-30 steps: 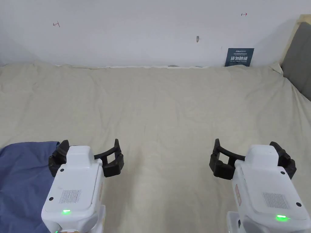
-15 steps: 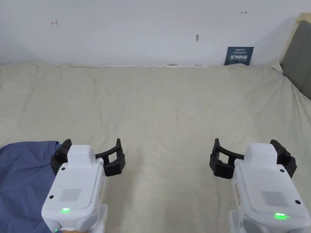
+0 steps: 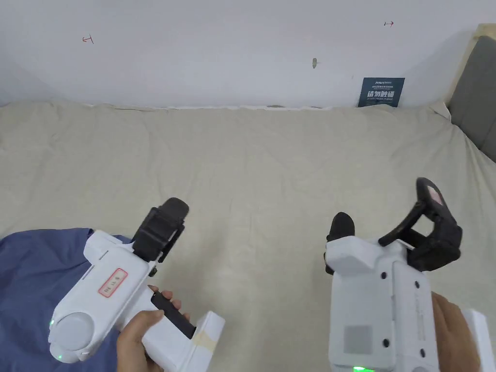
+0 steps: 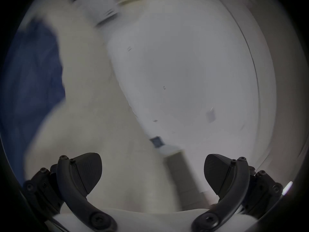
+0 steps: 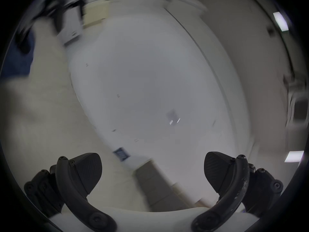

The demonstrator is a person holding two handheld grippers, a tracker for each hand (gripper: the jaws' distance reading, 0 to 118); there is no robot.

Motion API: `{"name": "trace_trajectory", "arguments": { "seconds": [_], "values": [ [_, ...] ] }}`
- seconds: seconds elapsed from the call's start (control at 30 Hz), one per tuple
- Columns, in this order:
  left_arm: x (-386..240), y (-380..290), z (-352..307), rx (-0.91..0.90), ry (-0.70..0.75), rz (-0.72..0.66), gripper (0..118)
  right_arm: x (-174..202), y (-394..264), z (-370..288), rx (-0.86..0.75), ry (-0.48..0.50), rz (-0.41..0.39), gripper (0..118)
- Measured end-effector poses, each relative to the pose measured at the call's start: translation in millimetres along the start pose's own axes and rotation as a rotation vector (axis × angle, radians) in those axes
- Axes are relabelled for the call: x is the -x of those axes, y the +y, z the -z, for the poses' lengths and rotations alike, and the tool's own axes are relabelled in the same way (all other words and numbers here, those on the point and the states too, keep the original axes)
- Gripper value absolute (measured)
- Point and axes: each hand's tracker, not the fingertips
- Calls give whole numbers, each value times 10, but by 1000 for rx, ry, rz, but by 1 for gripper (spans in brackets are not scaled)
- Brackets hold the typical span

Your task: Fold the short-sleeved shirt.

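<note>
Both grippers empty, jaws apart: left gripper (image 3: 162, 227) rolled sideways beside shirt (image 3: 34, 286), right gripper (image 3: 392, 218) well apart over bare bed (image 3: 252, 160). Blue shirt lay bunched at near-left. Folding not begun, seemingly. Next: reach left, grasp shirt, spread flat.

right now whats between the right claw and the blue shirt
In the head view, bare beige bedsheet and the left claw lie between the right claw and the blue shirt.
</note>
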Motion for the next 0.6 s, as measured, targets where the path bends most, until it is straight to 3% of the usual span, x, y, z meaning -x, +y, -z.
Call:
{"name": "trace_trajectory", "arguments": {
  "seconds": [0.17,0.27,0.33,0.6],
  "values": [
    [-379,-220,-37,-178,229,740,118,-310,-170,113,185,170,546,118],
    [-426,-418,-23,-241,249,1056,118,-364,-288,146,238,224,732,118],
    [-399,-465,-25,-244,235,1127,118,-359,-339,156,251,240,780,118],
    [-414,-440,-27,-229,229,1039,118,-301,-299,152,249,250,731,118]
  ]
}}
